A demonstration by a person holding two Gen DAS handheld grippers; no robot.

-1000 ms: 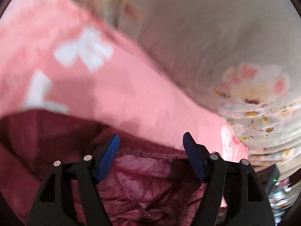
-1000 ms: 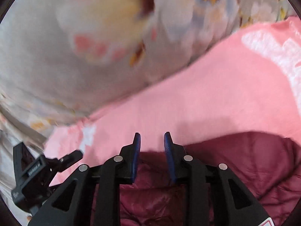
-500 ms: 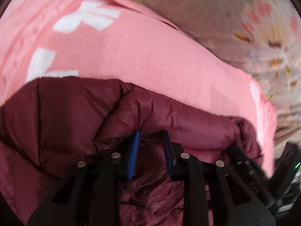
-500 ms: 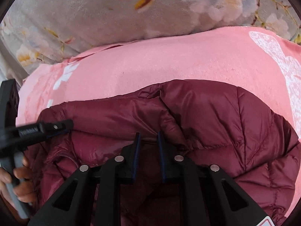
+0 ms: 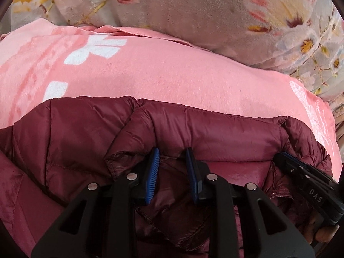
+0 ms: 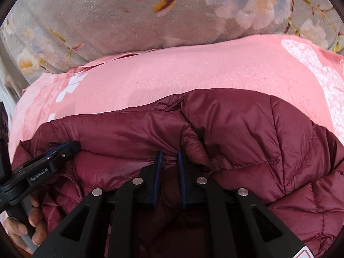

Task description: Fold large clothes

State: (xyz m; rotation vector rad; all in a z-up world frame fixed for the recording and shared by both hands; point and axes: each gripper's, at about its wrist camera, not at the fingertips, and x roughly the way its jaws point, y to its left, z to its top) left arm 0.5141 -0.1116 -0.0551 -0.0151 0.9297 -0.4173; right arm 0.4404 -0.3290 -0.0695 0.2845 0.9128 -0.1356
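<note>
A dark red quilted puffer jacket (image 5: 206, 133) lies on a pink blanket (image 5: 172, 75), its collar edge toward me. My left gripper (image 5: 172, 157) is shut on the jacket's collar fabric, which bunches between the blue pads. In the right wrist view the same jacket (image 6: 247, 129) fills the lower half. My right gripper (image 6: 168, 157) is shut on the collar fabric near the shoulder seam. Each gripper shows in the other's view: the right one at the right edge (image 5: 286, 161), the left one at the left edge (image 6: 64, 148).
The pink blanket (image 6: 193, 71) has white printed patterns. Behind it lies a grey floral plush blanket (image 5: 193, 10), also seen in the right wrist view (image 6: 129, 17). A hand (image 6: 23, 225) holds the left gripper's handle.
Both grippers have come down onto the jacket's collar. The left jaws have gone from wide open to shut on the fabric. The jacket now lies spread wider on the pink blanket.
</note>
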